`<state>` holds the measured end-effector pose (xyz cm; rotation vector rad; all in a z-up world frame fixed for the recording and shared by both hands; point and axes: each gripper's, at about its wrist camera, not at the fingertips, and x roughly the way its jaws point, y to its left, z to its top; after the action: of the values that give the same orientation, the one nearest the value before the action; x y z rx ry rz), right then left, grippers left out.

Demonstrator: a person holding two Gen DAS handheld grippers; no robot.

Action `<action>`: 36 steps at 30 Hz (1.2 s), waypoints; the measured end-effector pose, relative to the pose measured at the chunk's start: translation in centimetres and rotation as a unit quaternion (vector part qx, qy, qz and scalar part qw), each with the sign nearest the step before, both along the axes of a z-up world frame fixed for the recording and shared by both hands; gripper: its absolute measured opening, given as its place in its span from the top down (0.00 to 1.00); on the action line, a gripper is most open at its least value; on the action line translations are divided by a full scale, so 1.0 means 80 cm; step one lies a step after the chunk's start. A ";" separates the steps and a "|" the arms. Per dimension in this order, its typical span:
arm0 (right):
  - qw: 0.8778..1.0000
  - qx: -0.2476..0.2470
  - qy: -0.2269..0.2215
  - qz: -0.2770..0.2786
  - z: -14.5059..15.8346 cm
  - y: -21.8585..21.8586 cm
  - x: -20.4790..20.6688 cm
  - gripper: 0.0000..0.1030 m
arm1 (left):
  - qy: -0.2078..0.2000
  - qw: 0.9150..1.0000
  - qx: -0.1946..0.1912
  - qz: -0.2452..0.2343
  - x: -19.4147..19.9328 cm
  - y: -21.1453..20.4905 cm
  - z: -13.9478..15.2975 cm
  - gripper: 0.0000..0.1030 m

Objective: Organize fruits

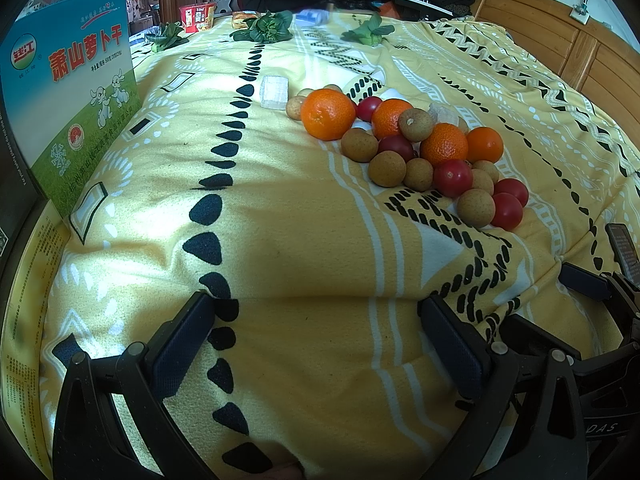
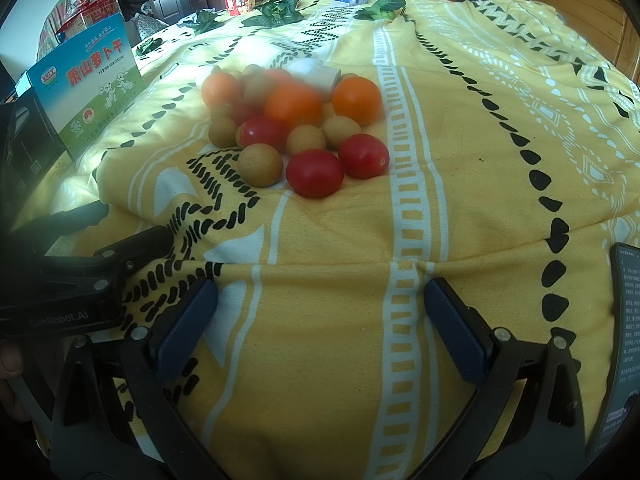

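A pile of fruit lies on a yellow patterned blanket (image 1: 280, 208): several oranges (image 1: 327, 114), red tomatoes (image 1: 453, 178) and brown longans (image 1: 387, 168). In the right wrist view the same pile shows with an orange (image 2: 357, 101), a tomato (image 2: 315, 173) and a longan (image 2: 260, 164) nearest. My left gripper (image 1: 320, 344) is open and empty, low over the blanket, short of the pile and left of it. My right gripper (image 2: 320, 332) is open and empty, low over the blanket in front of the pile. The right gripper also shows at the left view's right edge (image 1: 592, 292).
A blue and green printed box (image 1: 68, 100) stands at the left, also in the right wrist view (image 2: 92, 84). Leafy greens (image 1: 266, 28) and a red cup (image 1: 197, 17) lie at the far end. A wooden headboard (image 1: 560, 44) is at the right. A phone (image 2: 622, 344) lies at right.
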<state>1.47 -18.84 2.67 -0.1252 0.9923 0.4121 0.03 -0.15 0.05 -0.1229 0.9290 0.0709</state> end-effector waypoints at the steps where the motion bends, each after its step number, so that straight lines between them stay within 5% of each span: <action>1: 1.000 0.000 0.000 0.000 0.000 0.000 0.000 0.00 | 0.000 1.000 0.000 0.000 0.000 0.000 0.000 0.00; 36: 1.000 -0.001 -0.001 0.002 0.001 -0.002 -0.002 0.00 | 0.003 1.000 0.003 0.000 -0.001 -0.006 0.000 0.00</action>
<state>1.30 -18.96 2.73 -0.1287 0.9914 0.4149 -0.04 -0.59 0.07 -0.1176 0.9338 0.0736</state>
